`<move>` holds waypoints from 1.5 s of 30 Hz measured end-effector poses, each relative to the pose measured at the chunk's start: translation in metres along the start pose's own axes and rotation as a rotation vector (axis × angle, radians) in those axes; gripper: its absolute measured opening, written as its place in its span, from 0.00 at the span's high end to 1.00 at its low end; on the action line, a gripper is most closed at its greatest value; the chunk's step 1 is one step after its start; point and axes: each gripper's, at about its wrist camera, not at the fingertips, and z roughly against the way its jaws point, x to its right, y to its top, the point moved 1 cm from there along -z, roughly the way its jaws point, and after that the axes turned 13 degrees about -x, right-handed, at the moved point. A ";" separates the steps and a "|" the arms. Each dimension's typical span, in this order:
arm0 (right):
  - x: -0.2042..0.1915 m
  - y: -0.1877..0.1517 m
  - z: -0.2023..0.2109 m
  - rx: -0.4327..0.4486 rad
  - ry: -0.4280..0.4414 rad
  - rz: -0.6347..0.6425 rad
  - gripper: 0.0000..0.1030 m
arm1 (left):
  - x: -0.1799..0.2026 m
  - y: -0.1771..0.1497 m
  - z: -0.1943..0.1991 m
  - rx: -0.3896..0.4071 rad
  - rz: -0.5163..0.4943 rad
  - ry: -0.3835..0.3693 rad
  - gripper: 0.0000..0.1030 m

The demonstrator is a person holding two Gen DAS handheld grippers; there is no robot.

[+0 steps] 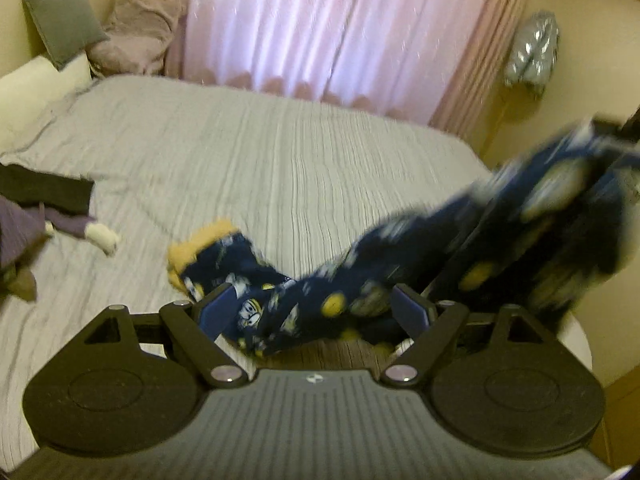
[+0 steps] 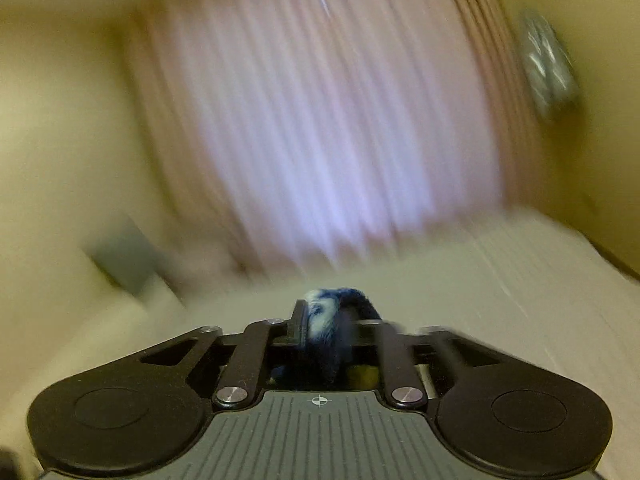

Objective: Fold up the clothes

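Observation:
A dark blue fleece garment (image 1: 400, 280) with yellow and white prints and a yellow lining stretches from the bed up to the right. My left gripper (image 1: 316, 308) is open, its blue pads on either side of the garment's lower part, not pinching it. My right gripper (image 2: 332, 332) is shut on a fold of the blue garment (image 2: 332, 320); it shows blurred at the right edge of the left wrist view (image 1: 616, 136), lifting the cloth.
The grey-striped bed cover (image 1: 260, 168) spreads ahead. Purple and black clothes (image 1: 44, 216) lie at the left. Pillows (image 1: 60, 24) sit at the far left corner. Pink curtains (image 1: 328, 28) hang behind the bed. A silver balloon (image 1: 532, 52) is on the right wall.

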 end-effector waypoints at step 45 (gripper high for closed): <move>-0.061 -0.341 0.018 -0.480 -0.346 -0.351 0.36 | -0.079 -0.079 -0.006 -0.251 -0.400 0.137 0.18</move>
